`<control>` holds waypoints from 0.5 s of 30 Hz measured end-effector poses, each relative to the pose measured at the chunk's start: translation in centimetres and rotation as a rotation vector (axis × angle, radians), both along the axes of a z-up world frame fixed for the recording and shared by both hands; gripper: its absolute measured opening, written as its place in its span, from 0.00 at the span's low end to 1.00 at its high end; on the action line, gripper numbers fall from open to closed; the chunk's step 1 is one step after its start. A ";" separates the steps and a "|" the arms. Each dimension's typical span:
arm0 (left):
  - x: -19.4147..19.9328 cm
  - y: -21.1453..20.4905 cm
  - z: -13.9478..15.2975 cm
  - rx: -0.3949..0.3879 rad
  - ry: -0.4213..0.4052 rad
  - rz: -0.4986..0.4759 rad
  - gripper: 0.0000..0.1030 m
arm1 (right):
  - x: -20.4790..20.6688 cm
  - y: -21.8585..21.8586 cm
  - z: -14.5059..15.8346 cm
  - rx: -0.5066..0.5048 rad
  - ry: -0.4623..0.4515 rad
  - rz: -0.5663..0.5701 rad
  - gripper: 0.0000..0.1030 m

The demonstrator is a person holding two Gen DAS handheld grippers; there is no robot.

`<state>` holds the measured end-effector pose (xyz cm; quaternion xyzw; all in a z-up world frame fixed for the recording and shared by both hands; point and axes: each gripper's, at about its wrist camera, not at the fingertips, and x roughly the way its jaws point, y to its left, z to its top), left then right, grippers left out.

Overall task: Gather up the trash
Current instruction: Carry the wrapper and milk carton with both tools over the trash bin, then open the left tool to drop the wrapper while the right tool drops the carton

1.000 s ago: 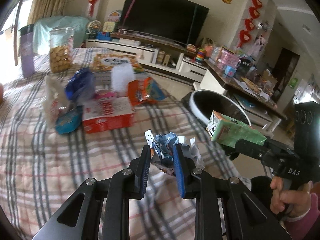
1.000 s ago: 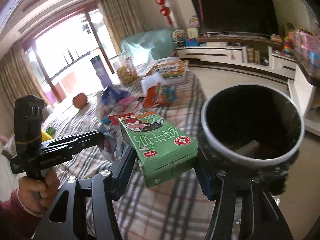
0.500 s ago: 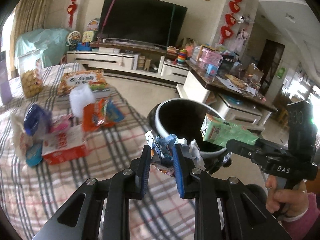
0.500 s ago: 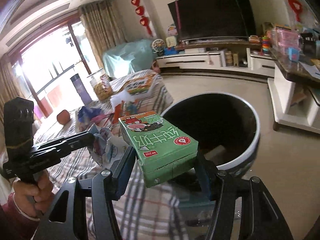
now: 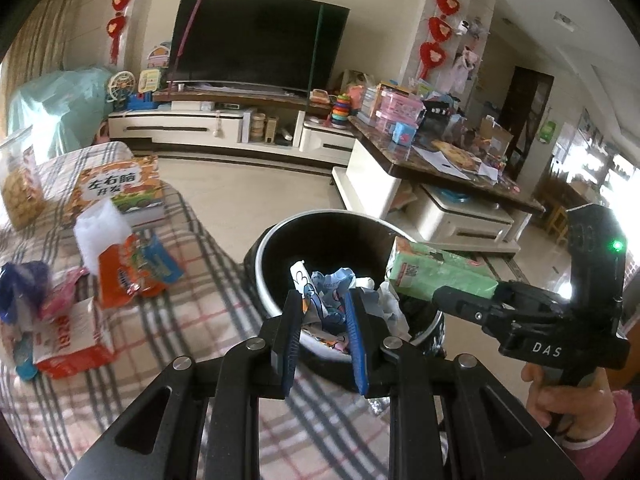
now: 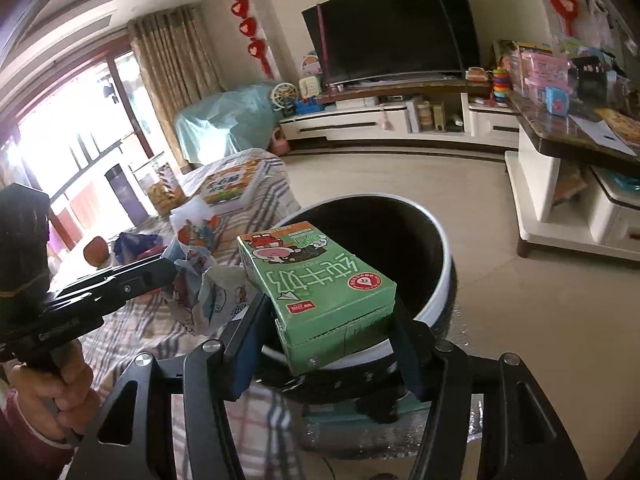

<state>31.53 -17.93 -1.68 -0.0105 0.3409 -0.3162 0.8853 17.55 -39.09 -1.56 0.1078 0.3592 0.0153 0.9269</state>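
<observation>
Now both loads hang over the bin (image 5: 276, 236), nearer than before: left gripper (image 5: 323, 312) pinching crumpled wrapper (image 5: 326, 300), right gripper (image 6: 324, 316) clamping green carton (image 6: 316, 280)

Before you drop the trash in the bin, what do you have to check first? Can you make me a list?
1. Left gripper pinching the crumpled wrapper: ok.
2. Right gripper clamping the green carton: ok.
3. Bin open, no lid on it: ok.
4. Wrapper over the bin mouth: ok in the left view; in the right view it hangs beside the rim, so cannot tell.
5. Carton over the bin mouth: ok, it sits above the near rim.
6. Room left inside the bin: cannot tell, the inside is dark.
</observation>
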 end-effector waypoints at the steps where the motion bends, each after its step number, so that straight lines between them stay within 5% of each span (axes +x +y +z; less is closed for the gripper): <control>1: 0.2 -0.2 -0.1 0.001 0.002 -0.002 0.20 | 0.2 -0.2 -0.1 -0.004 0.003 -0.005 0.57; 15: 2.8 -3.8 -1.1 0.038 0.023 -0.008 0.20 | 2.4 -1.8 -0.6 -0.033 0.045 -0.022 0.57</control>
